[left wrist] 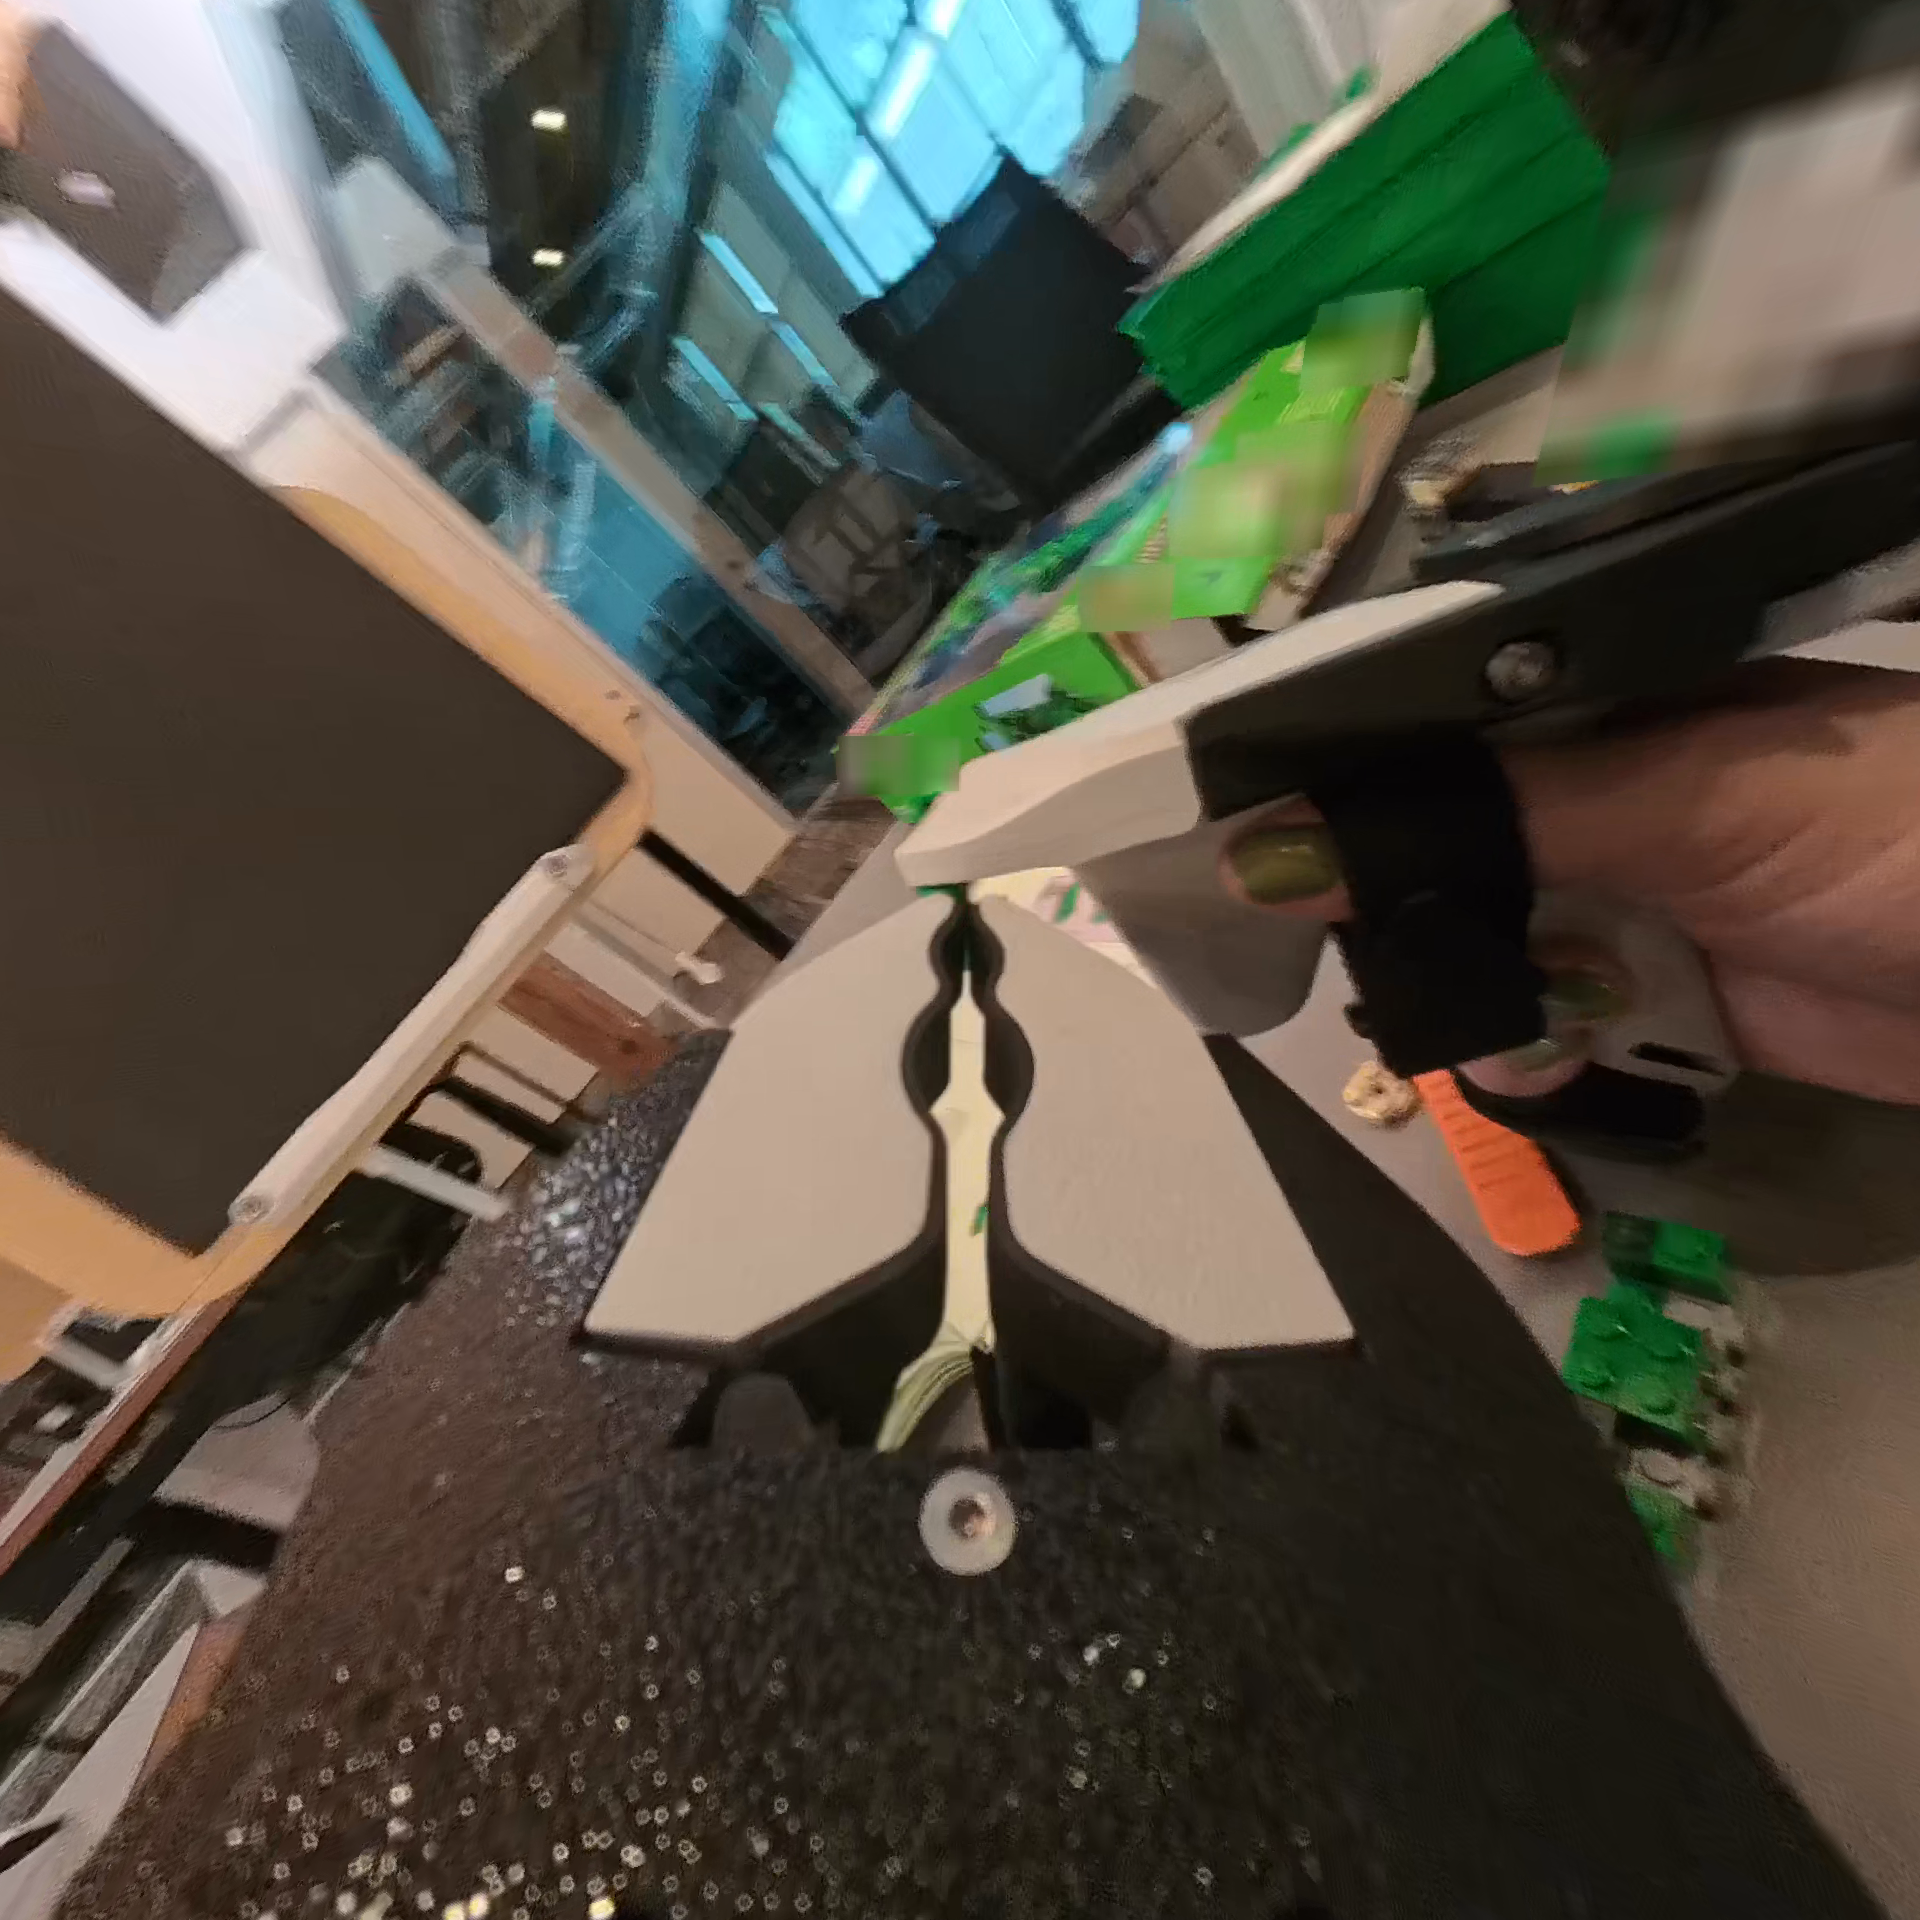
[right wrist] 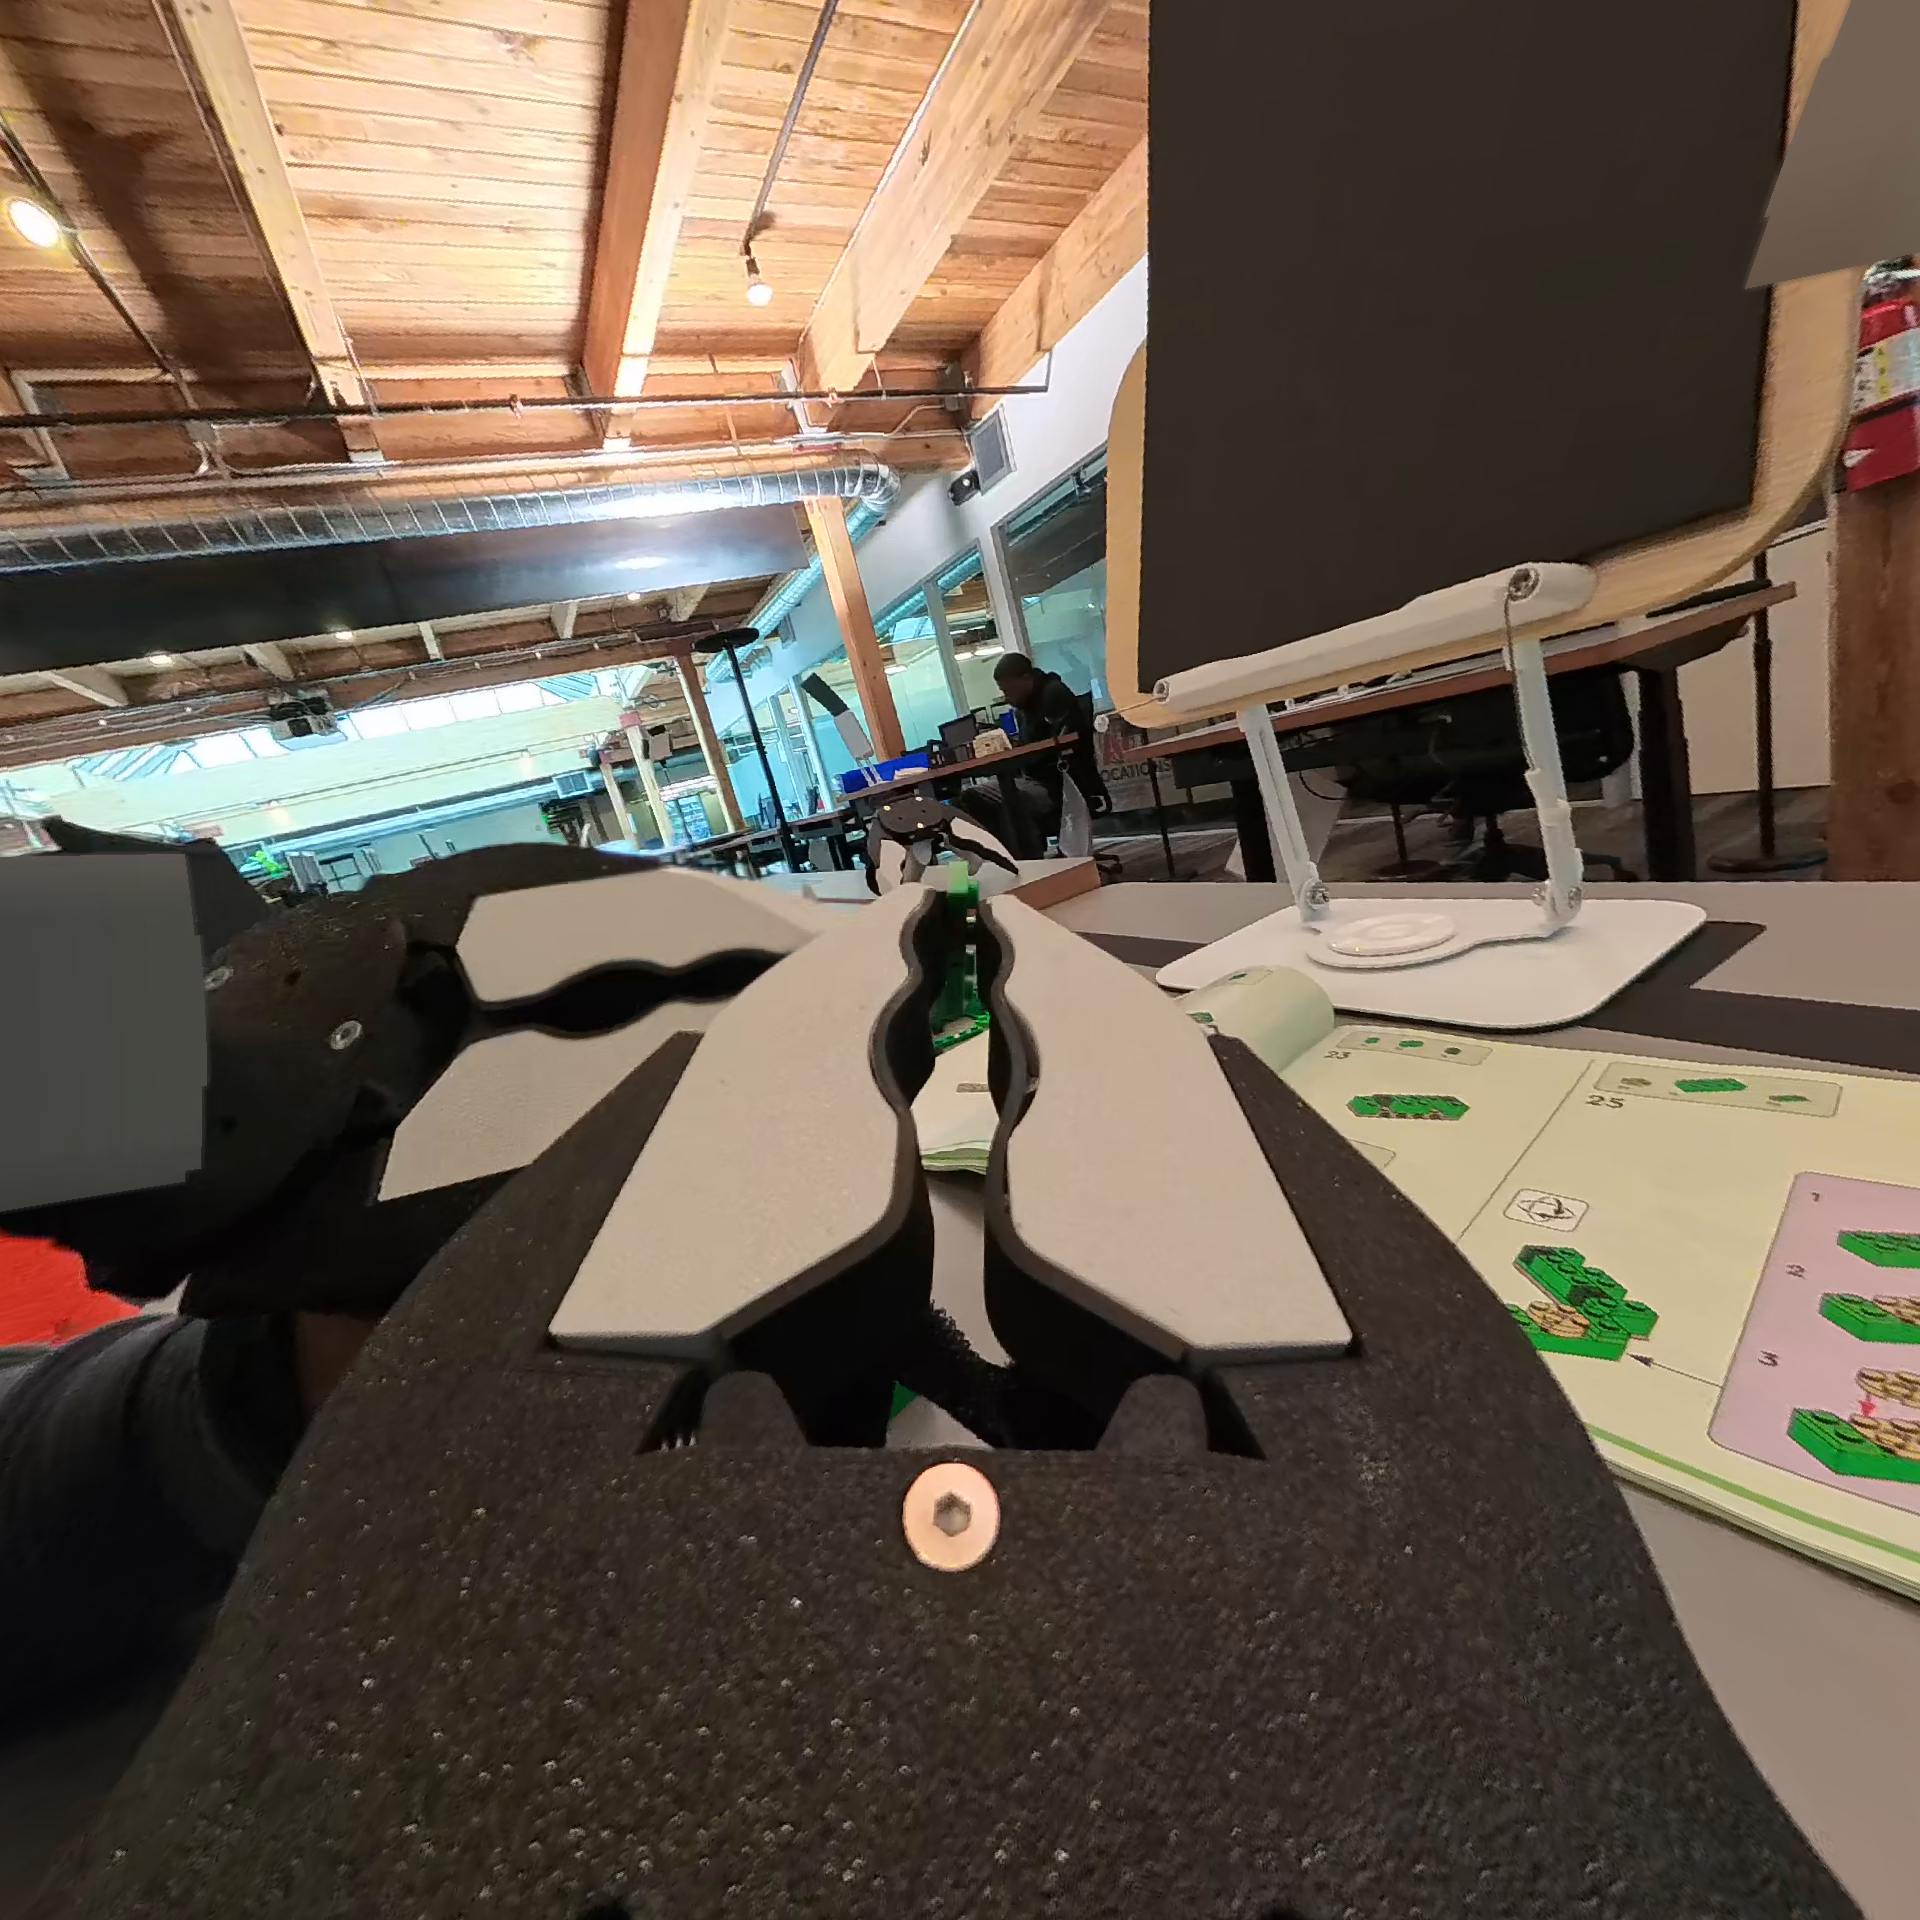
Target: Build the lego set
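Note:
My right gripper [right wrist: 961, 914] is shut on a small green lego assembly [right wrist: 958, 977], held upright between the fingertips above the grey table. My left gripper [left wrist: 964, 925] has its fingertips together. A sliver of green [left wrist: 940, 889] shows just past them, under the right gripper's white finger [left wrist: 1060, 800], which crosses in front. I cannot tell whether the left tips pinch that piece. In the right wrist view the left gripper's fingers [right wrist: 623, 935] come in from the left, and their tips are hidden behind my right finger.
Loose green bricks [left wrist: 1642, 1351], an orange brick separator [left wrist: 1496, 1164] and a tan round piece [left wrist: 1377, 1096] lie on the table. The open instruction booklet [right wrist: 1558, 1195] lies to the right. A dark screen [right wrist: 1455, 312] on a white stand [right wrist: 1455, 935] is behind it. A green box [left wrist: 1039, 665] stands farther back.

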Motion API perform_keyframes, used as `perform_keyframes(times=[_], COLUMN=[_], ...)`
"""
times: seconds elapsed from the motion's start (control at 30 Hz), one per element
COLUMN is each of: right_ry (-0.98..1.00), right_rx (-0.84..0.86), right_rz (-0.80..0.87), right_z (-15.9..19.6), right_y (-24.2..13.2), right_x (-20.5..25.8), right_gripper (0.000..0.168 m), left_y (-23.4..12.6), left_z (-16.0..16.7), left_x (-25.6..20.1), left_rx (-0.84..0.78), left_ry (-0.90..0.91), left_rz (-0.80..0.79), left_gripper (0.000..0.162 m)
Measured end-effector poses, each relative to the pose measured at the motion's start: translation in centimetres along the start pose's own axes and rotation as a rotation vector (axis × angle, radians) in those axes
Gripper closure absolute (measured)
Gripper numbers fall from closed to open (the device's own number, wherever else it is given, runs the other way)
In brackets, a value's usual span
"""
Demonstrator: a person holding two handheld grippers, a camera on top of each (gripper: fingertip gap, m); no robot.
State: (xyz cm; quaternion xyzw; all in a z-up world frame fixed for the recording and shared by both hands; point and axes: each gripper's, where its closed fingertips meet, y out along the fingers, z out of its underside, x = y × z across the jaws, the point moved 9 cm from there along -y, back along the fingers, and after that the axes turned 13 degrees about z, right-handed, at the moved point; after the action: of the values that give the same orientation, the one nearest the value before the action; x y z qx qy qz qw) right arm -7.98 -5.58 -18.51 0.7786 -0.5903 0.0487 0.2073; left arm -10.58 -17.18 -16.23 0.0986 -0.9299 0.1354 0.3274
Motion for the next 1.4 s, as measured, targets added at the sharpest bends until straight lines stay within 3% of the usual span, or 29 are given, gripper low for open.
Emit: perform_keyframes(times=[0.03,0.13,0.3,0.53,1.17,1.4], right_ry=[0.007,0.016,0.017,0.000,0.121,0.131], right_rx=[0.005,0.005,-0.003,0.007,-0.004,0.000], right_rz=[-0.007,-0.004,0.004,-0.015,-0.285,-0.301], right_z=[0.0,0.0,-0.1,0.0,-0.6,-0.5], right_y=[0.0,0.0,-0.1,0.0,-0.3,-0.3], right_x=[0.0,-0.1,-0.2,0.0,-0.1,-0.2], right_gripper=[0.164,0.164,0.164,0.164,0.163,0.164], left_y=[0.0,0.0,0.1,0.1,-1.5,-1.6], left_z=[0.0,0.0,0.3,0.3,1.7,2.1], left_x=[0.0,0.1,0.3,0.2,2.3,2.6], left_rx=[-0.007,-0.019,0.011,0.011,-0.409,-0.461], left_ry=[-0.017,-0.037,-0.041,-0.031,-0.549,-0.619], left_rz=[0.007,0.012,-0.018,-0.002,0.404,0.468], left_gripper=[0.162,0.162,0.146,0.154,0.155,0.162])
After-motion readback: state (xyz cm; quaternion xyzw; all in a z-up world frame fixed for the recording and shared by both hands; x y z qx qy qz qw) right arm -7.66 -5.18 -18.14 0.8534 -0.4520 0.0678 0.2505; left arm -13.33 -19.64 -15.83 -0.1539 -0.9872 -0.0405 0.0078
